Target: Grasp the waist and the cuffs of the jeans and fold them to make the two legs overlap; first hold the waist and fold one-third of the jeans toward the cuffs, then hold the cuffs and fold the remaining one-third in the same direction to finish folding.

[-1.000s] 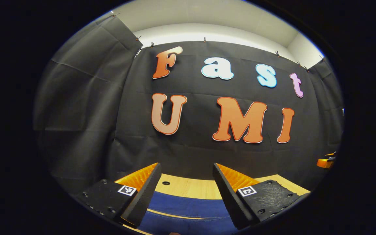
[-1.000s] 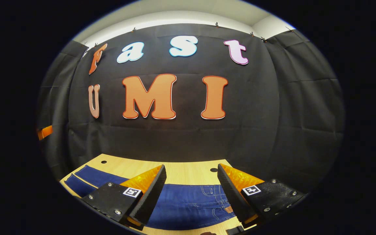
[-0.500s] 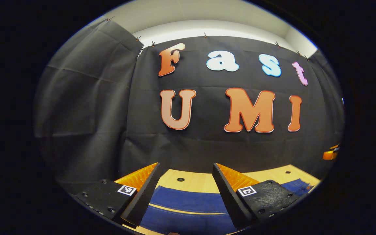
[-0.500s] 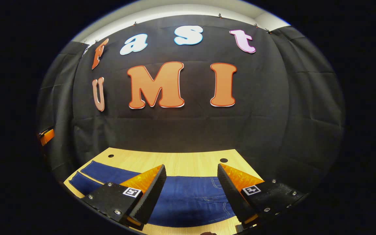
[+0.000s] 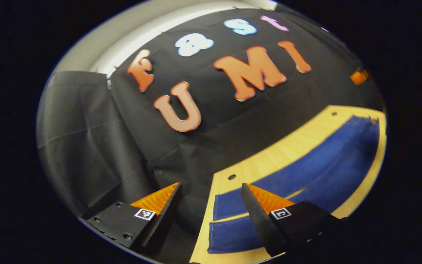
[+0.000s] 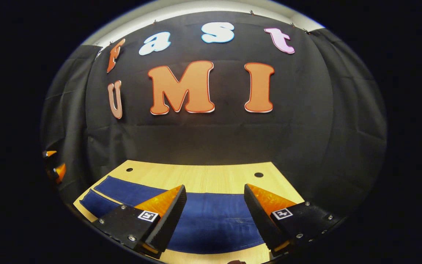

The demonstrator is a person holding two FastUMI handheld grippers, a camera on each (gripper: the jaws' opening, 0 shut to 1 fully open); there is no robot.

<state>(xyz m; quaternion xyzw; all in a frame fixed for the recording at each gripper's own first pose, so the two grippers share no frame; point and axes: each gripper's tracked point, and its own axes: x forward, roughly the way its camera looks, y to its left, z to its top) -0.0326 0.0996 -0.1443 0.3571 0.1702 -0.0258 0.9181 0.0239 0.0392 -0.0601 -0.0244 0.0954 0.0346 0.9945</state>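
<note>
Dark blue jeans (image 5: 306, 172) lie flat along a light wooden table (image 5: 269, 161), legs side by side with a thin strip of wood between them. In the left gripper view the cuffs (image 5: 216, 227) are near the table's left end and the waist (image 5: 368, 124) is far off at the right. My left gripper (image 5: 210, 186) hangs open above the cuff end, tilted, holding nothing. In the right gripper view the jeans (image 6: 211, 220) run across the table (image 6: 203, 174). My right gripper (image 6: 214, 187) is open above their waist end, apart from the cloth.
Small round holes (image 6: 258, 175) mark the tabletop near the back edge. Black cloth walls close the booth behind and on both sides. The right gripper (image 5: 359, 77) shows far off in the left gripper view. The left gripper (image 6: 55, 168) shows at the left edge of the right gripper view.
The left gripper has swung left and rolled, now over the cuff end at the table's edge. The right gripper has tipped down slightly, showing more table. Both stay open.
</note>
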